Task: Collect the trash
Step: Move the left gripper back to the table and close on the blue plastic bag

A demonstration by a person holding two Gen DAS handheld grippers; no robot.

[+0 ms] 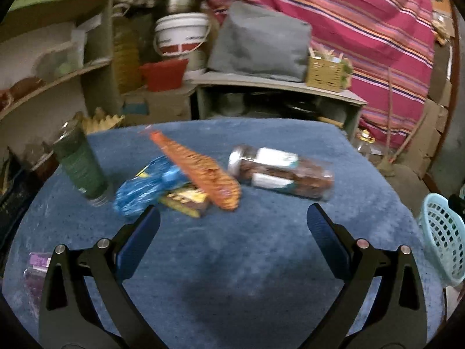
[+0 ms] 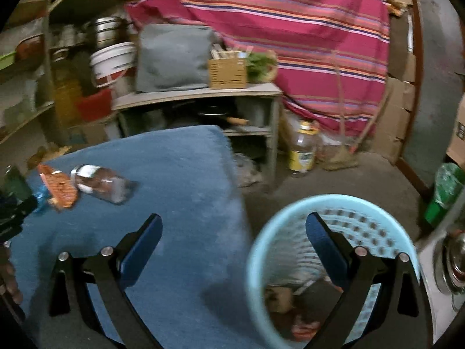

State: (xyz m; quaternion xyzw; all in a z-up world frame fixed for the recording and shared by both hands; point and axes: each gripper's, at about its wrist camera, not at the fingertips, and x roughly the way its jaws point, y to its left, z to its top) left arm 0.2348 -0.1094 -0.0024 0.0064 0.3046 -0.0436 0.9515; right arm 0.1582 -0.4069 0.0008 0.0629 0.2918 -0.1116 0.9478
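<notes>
Both the left gripper [image 1: 232, 218] and right gripper [image 2: 232, 229] stand apart, empty. The orange wrapper [image 1: 203, 168] looks light, crinkly; pinch its near end.

No text can be read in either view; motion blur smears all print. Labels show only as patches: a white and teal label on the jar [image 1: 280, 171] lying on the blue table [image 1: 232, 261], pale print on the green bottle [image 1: 80, 165] left of the jar, yellow marks on the flat pack [image 1: 186, 199] in front of the jar, and a yellow label on the floor bottle [image 2: 303, 148].
</notes>
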